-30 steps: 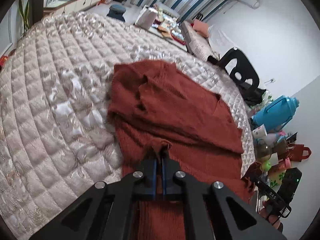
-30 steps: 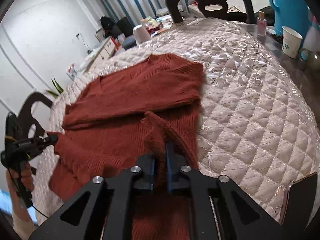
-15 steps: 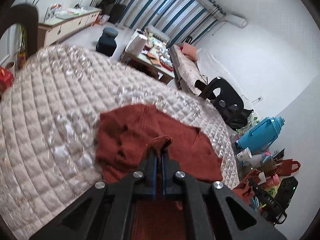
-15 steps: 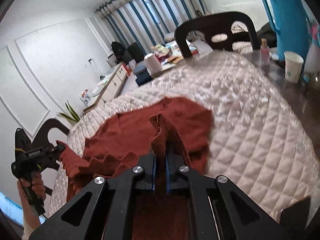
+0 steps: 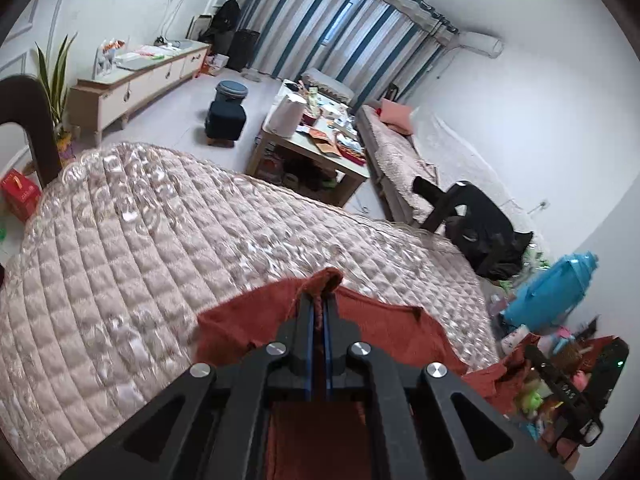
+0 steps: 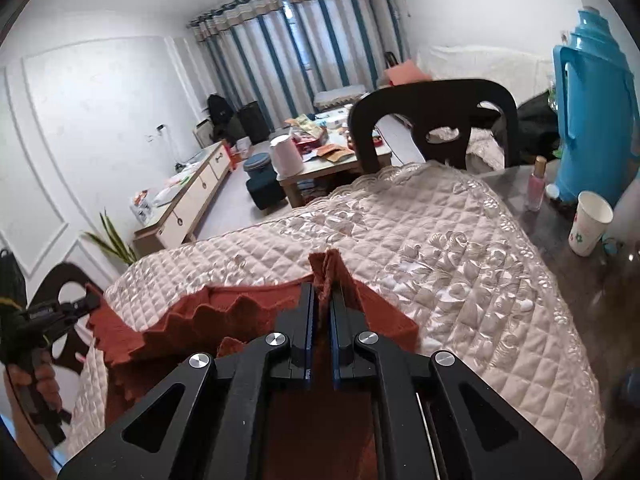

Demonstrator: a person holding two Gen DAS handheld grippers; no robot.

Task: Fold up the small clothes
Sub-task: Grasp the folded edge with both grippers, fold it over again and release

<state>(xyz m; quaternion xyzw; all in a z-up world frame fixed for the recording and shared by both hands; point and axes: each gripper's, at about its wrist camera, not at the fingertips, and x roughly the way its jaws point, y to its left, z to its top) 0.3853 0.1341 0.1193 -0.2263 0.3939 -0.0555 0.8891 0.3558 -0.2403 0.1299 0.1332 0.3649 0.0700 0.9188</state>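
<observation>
I hold the red sweater [image 5: 248, 320] by one edge with both grippers. My left gripper [image 5: 319, 300] is pinched tight on a bit of the knit, and my right gripper [image 6: 323, 284] is pinched on another bit. I hold two spots so the edge stays straight between them and I can lay it over in a neat fold. The pinched bits poke up past the tips. The rest of the sweater hangs down and bunches up on the quilt [image 5: 120, 248] close to me. In the right view, the edge sags in waves toward the left gripper, so I think I should pull it a bit flatter before I set it down.

The quilt ahead is bare, so I think there is room for the fold. A dark chair [image 6: 432, 120] stands at the far end. On my right a paper cup [image 6: 590, 222], a pink bottle [image 6: 536, 184] and a blue jug [image 6: 592, 112] sit on the bare table edge [image 6: 568, 280]. I should keep the sweater away from them.
</observation>
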